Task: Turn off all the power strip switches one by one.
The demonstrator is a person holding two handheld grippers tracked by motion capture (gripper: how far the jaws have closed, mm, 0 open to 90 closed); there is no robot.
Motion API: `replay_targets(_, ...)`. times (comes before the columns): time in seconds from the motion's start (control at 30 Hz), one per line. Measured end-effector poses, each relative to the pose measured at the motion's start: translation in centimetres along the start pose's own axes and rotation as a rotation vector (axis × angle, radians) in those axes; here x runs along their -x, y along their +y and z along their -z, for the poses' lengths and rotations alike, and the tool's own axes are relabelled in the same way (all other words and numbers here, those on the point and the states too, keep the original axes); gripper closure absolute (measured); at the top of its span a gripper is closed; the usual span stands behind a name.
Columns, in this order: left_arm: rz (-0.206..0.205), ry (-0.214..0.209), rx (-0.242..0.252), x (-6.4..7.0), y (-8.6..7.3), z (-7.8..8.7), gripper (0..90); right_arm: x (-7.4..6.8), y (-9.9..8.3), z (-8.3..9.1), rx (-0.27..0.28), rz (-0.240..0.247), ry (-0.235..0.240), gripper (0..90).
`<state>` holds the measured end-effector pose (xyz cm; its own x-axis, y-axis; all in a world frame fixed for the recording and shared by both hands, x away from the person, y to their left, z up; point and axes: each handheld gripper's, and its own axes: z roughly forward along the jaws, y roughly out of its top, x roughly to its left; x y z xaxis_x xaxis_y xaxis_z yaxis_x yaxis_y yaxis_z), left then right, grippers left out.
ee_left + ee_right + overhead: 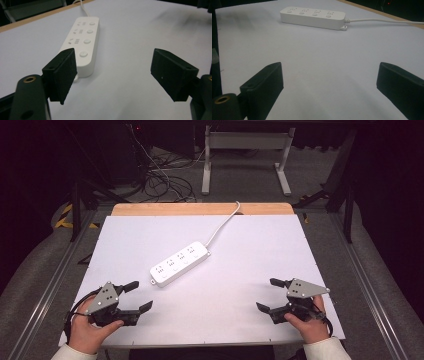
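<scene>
White table [260, 285], wood edge behind. Dark room, cables on floor. Power strip [180, 263] mid-table, no readable writing. Left gripper [135, 297], right gripper [266, 295] near it, both wide apart, empty.

Support: a table [280, 320] with a flat white top and a strip of bare wood along its far edge [200, 209].
Surface: plain and matte, also seen in both gripper views [140, 37] [312, 55].
Item on it: a white power strip [180, 263], lying flat near the middle and set at a slant to the table's edges.
Strip detail: four socket groups in a row, each with a round button beside it [83, 53].
Cable: a white cord [222, 224] runs from the strip's far end across the top and over the wooden edge.
</scene>
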<state>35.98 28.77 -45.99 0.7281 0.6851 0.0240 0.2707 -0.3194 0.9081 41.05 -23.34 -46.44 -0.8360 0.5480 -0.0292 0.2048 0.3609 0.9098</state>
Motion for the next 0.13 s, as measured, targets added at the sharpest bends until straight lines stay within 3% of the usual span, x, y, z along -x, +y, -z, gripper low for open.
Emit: replay_targets(0.13, 0.109, -0.005, 0.002, -0.6, -1.6, 0.1, 23.4, 0.0, 0.0, 0.1, 0.005, -0.001, 0.002, 7.9)
